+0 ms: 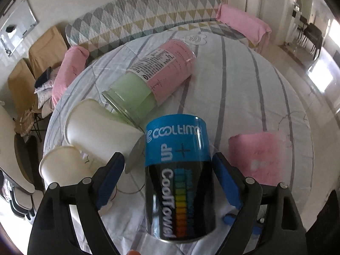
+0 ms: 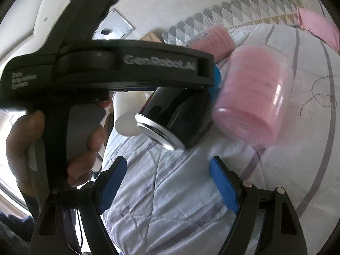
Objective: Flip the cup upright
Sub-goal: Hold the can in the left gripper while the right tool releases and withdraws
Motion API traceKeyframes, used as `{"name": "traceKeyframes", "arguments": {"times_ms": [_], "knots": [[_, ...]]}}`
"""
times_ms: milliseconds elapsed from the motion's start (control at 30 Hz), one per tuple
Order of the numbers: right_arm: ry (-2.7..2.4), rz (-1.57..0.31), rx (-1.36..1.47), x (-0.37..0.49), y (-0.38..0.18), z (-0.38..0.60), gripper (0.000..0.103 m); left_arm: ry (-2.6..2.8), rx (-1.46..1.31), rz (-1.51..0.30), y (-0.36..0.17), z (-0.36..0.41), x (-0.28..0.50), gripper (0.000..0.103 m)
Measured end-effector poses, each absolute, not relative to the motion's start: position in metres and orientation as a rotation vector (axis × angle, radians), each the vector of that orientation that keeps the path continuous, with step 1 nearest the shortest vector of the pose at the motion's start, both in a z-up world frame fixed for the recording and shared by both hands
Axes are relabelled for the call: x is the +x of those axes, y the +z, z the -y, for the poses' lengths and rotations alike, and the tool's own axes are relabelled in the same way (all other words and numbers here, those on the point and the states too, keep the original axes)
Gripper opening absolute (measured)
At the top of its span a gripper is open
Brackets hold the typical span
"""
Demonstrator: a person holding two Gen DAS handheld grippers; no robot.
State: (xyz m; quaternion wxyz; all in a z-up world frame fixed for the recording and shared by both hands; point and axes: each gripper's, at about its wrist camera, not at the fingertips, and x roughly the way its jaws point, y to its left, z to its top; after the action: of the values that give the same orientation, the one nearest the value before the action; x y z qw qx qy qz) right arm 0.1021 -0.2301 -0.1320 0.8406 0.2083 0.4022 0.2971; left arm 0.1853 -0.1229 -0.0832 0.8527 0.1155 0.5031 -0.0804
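A black and blue "CoolTowel" can (image 1: 179, 178) lies between the fingers of my left gripper (image 1: 167, 180), tilted, its printing upside down. The jaws stand wide; the right pad (image 1: 226, 182) is close to the can's side, the left pad (image 1: 110, 180) is apart from it. In the right wrist view the can (image 2: 174, 114) hangs tilted under the left gripper's body (image 2: 106, 68), silver end towards me. My right gripper (image 2: 167, 188) is open and empty above the bedspread. Two white paper cups (image 1: 99, 127) (image 1: 61, 165) lie on their sides at the left.
A clear tube with pink and green towels (image 1: 153, 78) lies behind the can. A pink towel jar (image 2: 252, 93) (image 1: 255, 155) lies at the right. All rest on a white striped bedspread (image 1: 233, 89). Pink cushions (image 1: 242, 21) and a patterned sofa back (image 1: 148, 10) lie beyond.
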Motion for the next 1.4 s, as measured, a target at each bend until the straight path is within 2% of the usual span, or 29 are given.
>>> {"name": "traceKeyframes", "arguments": {"times_ms": [233, 300, 367, 433, 667, 867, 1033, 1400], "knots": [[0.617, -0.846, 0.433, 0.101, -0.135, 0.229, 0.082, -0.156, 0.274, -1.069, -0.086, 0.132, 0.196, 0.092], [0.611, -0.842, 0.429, 0.104, -0.134, 0.226, 0.082, -0.137, 0.305, -1.052, -0.087, 0.134, 0.196, 0.086], [0.61, -0.841, 0.431, 0.102, -0.134, 0.226, 0.082, -0.153, 0.33, -1.046, -0.087, 0.137, 0.192, 0.074], [0.609, -0.842, 0.433, 0.104, -0.134, 0.225, 0.082, -0.175, 0.335, -1.054, -0.086, 0.139, 0.191, 0.068], [0.606, -0.851, 0.431, 0.102, -0.134, 0.222, 0.082, -0.2, 0.346, -1.085, -0.085, 0.135, 0.19, 0.069], [0.61, -0.837, 0.456, 0.1, -0.135, 0.229, 0.082, -0.203, 0.465, -1.14, -0.092, 0.148, 0.196, 0.072], [0.615, -0.833, 0.469, 0.1, -0.138, 0.231, 0.082, -0.198, 0.446, -1.142, -0.092, 0.147, 0.201, 0.07], [0.618, -0.829, 0.469, 0.103, -0.14, 0.233, 0.082, -0.242, 0.411, -1.018, -0.078, 0.141, 0.178, 0.069]]}}
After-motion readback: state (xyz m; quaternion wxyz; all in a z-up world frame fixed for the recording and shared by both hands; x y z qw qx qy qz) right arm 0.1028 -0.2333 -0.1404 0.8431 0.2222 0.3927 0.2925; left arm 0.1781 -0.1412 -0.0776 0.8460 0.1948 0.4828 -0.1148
